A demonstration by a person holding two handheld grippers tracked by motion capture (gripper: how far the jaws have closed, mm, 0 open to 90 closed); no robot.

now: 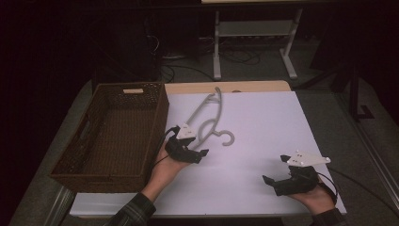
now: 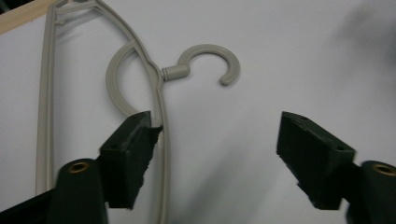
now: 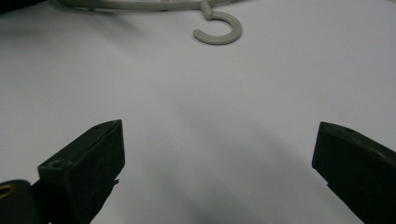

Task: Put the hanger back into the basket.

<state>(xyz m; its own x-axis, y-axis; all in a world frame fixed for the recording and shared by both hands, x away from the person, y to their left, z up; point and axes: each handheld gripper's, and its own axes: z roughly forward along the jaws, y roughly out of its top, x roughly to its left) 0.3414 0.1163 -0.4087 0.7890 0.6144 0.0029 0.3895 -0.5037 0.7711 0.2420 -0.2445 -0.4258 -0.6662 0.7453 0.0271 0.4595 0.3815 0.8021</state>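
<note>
Beside left gripper: hanger.

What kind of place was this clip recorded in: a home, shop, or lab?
Most likely a lab or workshop bench, dimly lit: a white-topped table with a staged hanger and wicker basket, loose cables on the floor, and a metal frame stand behind.

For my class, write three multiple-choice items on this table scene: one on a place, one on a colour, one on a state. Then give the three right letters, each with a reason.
1. The hanger lies
A. inside the basket
B. on the white sheet, right of the basket
C. on the floor

2. The wicker basket is
A. brown
B. blue
C. white

3. The left gripper is
A. shut on the hanger
B. open
C. shut on nothing

Answers:
1 B, it rests flat on the white sheet.
2 A, the weave is brown.
3 B, the jaws stand wide apart.
</note>
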